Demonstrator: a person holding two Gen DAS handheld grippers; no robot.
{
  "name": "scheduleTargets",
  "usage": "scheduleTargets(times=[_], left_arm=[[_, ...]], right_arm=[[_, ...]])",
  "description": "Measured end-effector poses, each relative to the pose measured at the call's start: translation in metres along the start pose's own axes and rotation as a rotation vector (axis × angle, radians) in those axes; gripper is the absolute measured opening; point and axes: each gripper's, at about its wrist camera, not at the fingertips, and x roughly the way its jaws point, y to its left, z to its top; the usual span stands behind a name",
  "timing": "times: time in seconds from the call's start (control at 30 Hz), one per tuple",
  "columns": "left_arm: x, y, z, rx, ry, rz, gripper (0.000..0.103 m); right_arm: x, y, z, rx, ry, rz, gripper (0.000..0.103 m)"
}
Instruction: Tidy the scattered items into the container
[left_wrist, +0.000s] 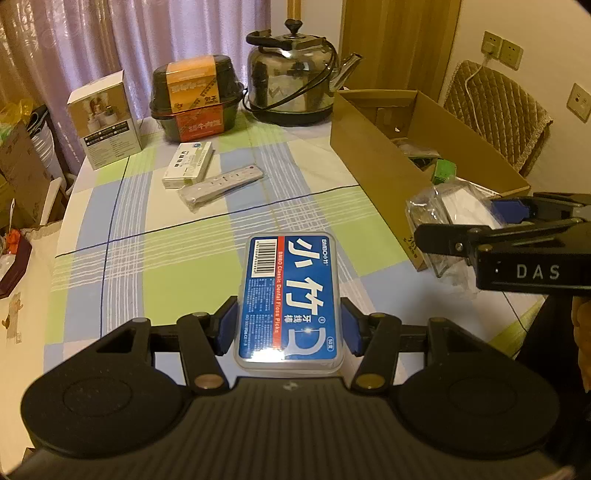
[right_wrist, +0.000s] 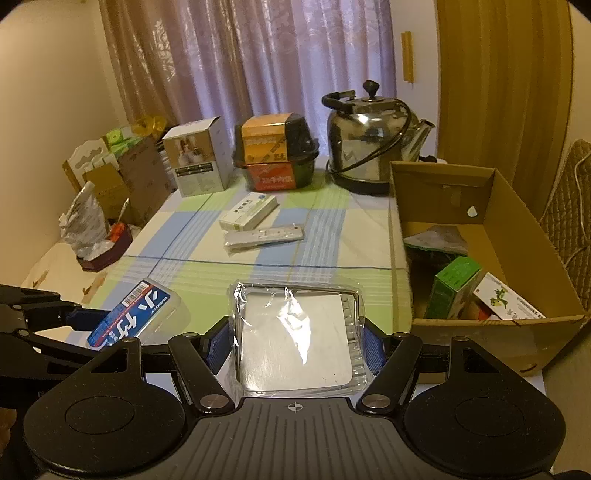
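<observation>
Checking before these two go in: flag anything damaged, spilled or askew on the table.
Nothing looks damaged or spilled. The left gripper holds the floss box squarely, and the right gripper holds the clear plastic packet level. The remote and small white box still lie loose on the tablecloth, outside the cardboard box.

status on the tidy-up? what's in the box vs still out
Done: the cardboard box already holds a green carton and a white dragon-print pack. In hand: the left claw grips the dental floss picks case, and the right claw grips a clear-wrapped white pack; neither is over the box. Left: the white medicine box and the bagged remote on the tablecloth.
</observation>
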Motion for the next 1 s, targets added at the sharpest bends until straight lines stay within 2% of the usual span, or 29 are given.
scheduleTargets(times=[1.0], left_arm=[[0.011, -0.035, 0.018, 0.059, -0.003, -0.044, 0.051]], right_arm=[[-0.014, -0.046, 0.001, 0.085, -0.027, -0.059, 0.072]])
